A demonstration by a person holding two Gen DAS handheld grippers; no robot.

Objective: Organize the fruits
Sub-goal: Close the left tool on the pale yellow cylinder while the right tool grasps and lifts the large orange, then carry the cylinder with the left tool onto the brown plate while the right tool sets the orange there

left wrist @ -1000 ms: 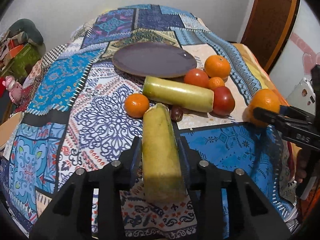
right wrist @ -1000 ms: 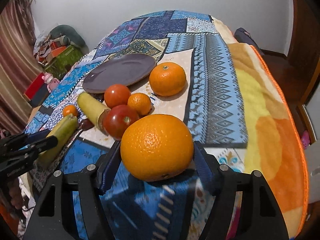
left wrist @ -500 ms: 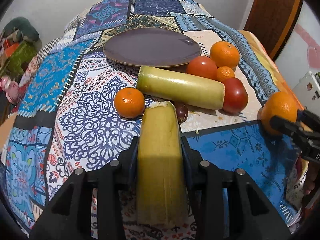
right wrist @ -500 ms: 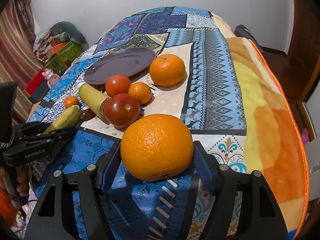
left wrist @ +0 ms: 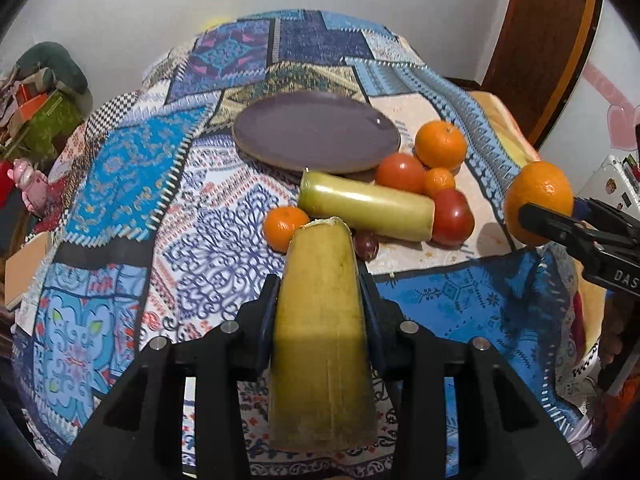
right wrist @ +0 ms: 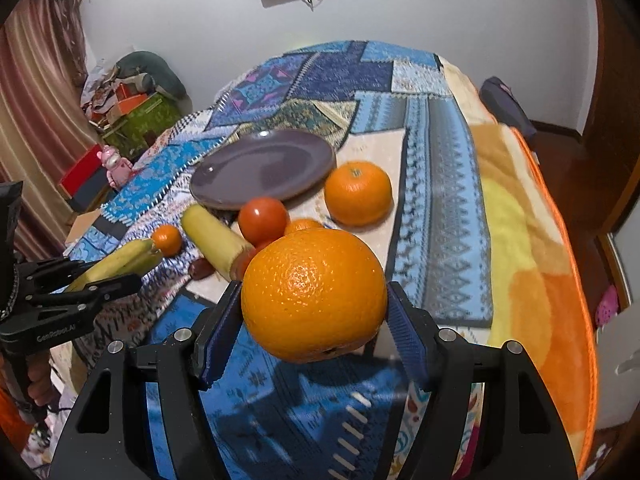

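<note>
Dead center in both views, you've got fruit clamped: left gripper (left wrist: 320,304) squeezing the yellow-green stalk (left wrist: 323,328), right gripper (right wrist: 314,320) pinching the big orange (right wrist: 314,294). That round orange could roll off the plate (right wrist: 264,170) into the crowded tomatoes (right wrist: 264,220).

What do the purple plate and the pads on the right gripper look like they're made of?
The purple plate looks like glazed ceramic, possibly melamine: smooth, with a small bright glint near its far rim. The right gripper, shut on the orange, has blue fingertips that look like ribbed rubber or soft plastic, matte with fine ridges.
</note>
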